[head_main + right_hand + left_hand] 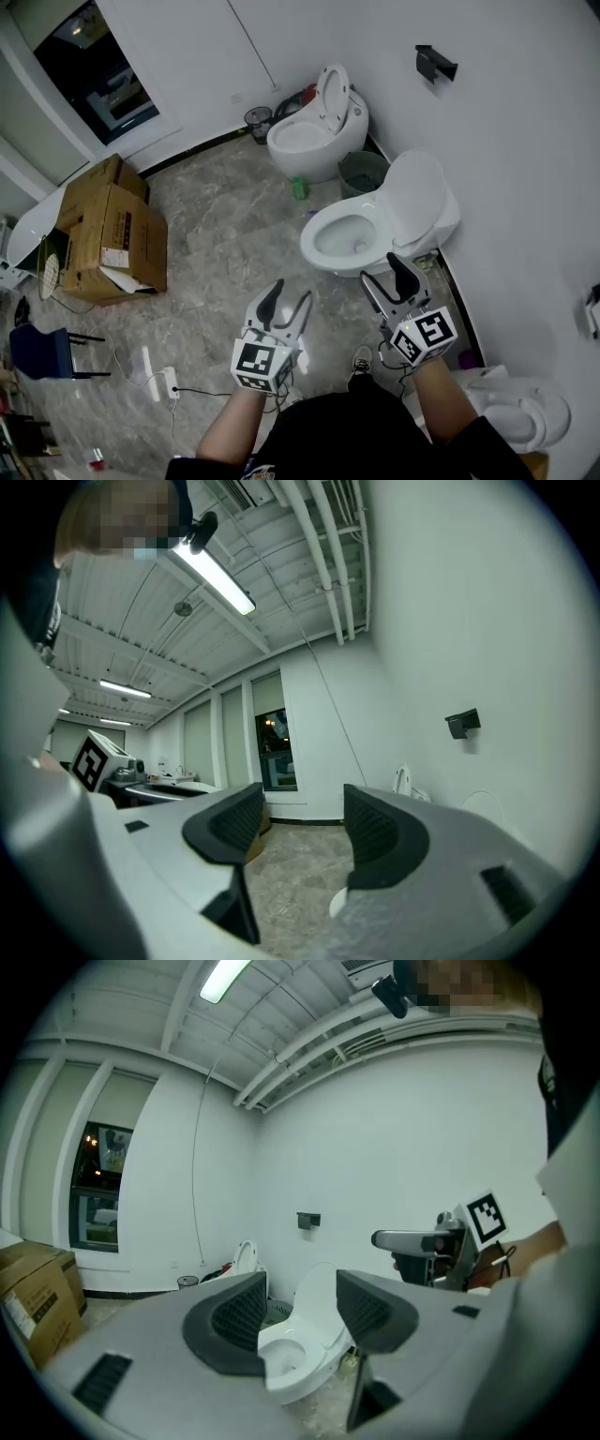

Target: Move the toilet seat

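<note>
The near white toilet (342, 239) stands against the right wall, and its seat and lid (417, 192) are raised toward the wall. My left gripper (289, 298) hovers open over the floor in front of the bowl. My right gripper (384, 272) is open too, just short of the bowl's front rim and touching nothing. In the left gripper view the toilet (295, 1358) shows between the empty jaws of the left gripper (300, 1312), with the right gripper (422, 1241) beside it. The right gripper (302, 832) frames bare floor and a sliver of white rim (337, 904).
A second toilet (314, 136) with its lid up stands farther back, a green bin (361, 172) between the two. Cardboard boxes (108, 230) sit at the left. A power strip (169, 380) and cable lie on the floor. Another white fixture (525, 412) is at the lower right.
</note>
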